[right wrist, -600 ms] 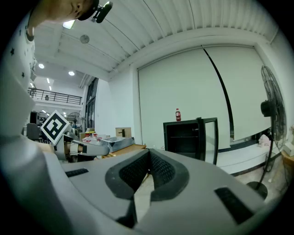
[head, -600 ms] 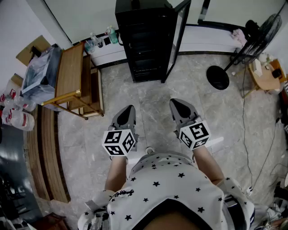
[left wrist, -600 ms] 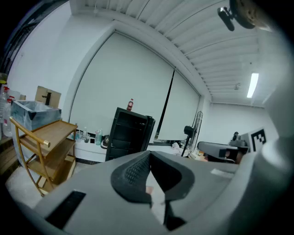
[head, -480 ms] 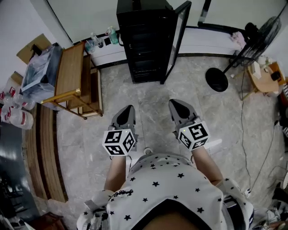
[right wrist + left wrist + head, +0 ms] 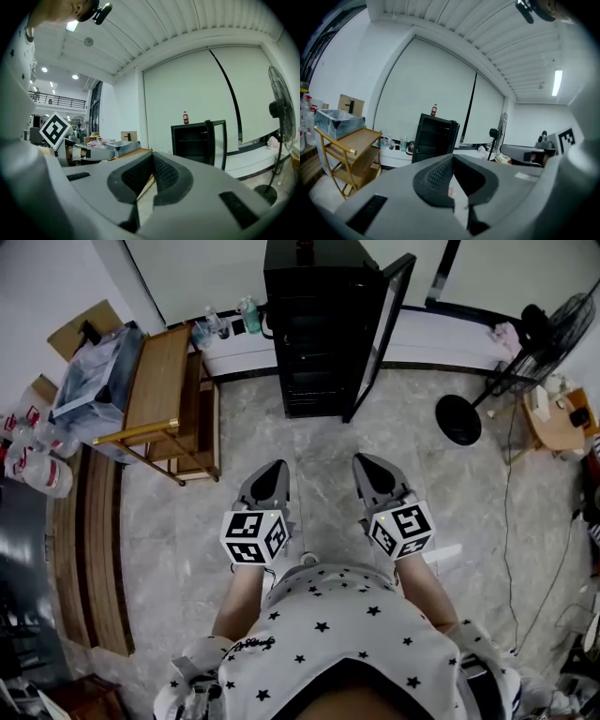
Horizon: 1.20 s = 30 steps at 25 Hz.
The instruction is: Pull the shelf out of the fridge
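**Both grippers shut and empty, well short of the open fridge**

The left gripper (image 5: 272,470) and the right gripper (image 5: 362,461) are held side by side, close against the person's white star-printed shirt (image 5: 347,634). Each has its jaws pressed together at the tips, with nothing between them. The tall black fridge (image 5: 314,329) stands straight ahead of both, well apart from them. Its glass door (image 5: 382,329) is swung open on the right gripper's side.

The wooden slatted rack (image 5: 159,390) stands ahead and to the left of the left gripper. The black pedestal fan (image 5: 539,338) stands off to the right of the right gripper.

Only the head view shows the marble-patterned floor (image 5: 319,446) between the grippers and the fridge. The right gripper view looks into the cabinet, where a thin dark shelf (image 5: 189,140) sits in place inside. It also shows a red-capped bottle (image 5: 186,117) standing on the fridge top. The left gripper view catches the same bottle, but the inside of the fridge is dim there.

Compared with the earlier frames, the fridge, rack and fan have slid slightly rightward in the head view. The two grippers keep nearly the same pose.
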{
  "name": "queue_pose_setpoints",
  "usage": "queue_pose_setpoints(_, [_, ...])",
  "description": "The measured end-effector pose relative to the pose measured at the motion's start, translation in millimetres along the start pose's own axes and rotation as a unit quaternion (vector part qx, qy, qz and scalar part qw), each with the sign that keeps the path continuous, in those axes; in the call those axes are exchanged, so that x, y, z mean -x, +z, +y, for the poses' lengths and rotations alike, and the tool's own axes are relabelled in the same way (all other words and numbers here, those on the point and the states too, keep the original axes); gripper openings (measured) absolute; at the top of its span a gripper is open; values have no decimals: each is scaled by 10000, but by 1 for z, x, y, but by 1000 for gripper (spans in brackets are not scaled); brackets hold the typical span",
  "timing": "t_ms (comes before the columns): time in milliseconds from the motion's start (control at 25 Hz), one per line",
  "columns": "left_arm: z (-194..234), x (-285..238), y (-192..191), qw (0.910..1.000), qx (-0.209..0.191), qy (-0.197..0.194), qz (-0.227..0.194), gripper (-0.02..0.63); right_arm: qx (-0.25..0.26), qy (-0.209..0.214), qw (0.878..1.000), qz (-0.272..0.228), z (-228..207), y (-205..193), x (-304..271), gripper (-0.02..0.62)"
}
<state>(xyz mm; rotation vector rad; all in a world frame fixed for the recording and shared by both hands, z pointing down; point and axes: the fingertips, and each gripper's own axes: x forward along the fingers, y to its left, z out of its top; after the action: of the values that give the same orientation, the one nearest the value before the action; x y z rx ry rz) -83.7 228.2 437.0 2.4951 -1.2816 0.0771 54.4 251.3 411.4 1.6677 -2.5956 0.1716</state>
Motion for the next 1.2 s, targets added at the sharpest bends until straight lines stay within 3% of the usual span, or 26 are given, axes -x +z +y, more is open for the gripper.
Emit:
queue_pose_setpoints(240, [18, 4, 4, 10000, 78, 17, 24, 12, -246, -36, 9997, 45, 9, -4, -15, -6])
queue_pose_setpoints(600, [40, -16, 8, 9998, 133, 117, 79, 12, 48, 68, 9998, 189, -1, -1, -47, -6])
queue_pose_setpoints(760, [54, -40, 15, 9998, 141, 157, 62, 12, 257, 96, 9995, 176, -11, 0, -73, -6])
queue_pose_setpoints(1000, [83, -91, 33, 9997, 94, 214, 36, 12, 172, 220, 9995, 120, -38, 7, -129, -6])
queue_pose_setpoints(1200, [108, -134, 51, 9996, 128, 259, 72, 12, 209, 67, 9997, 55, -72, 25, -173, -6])
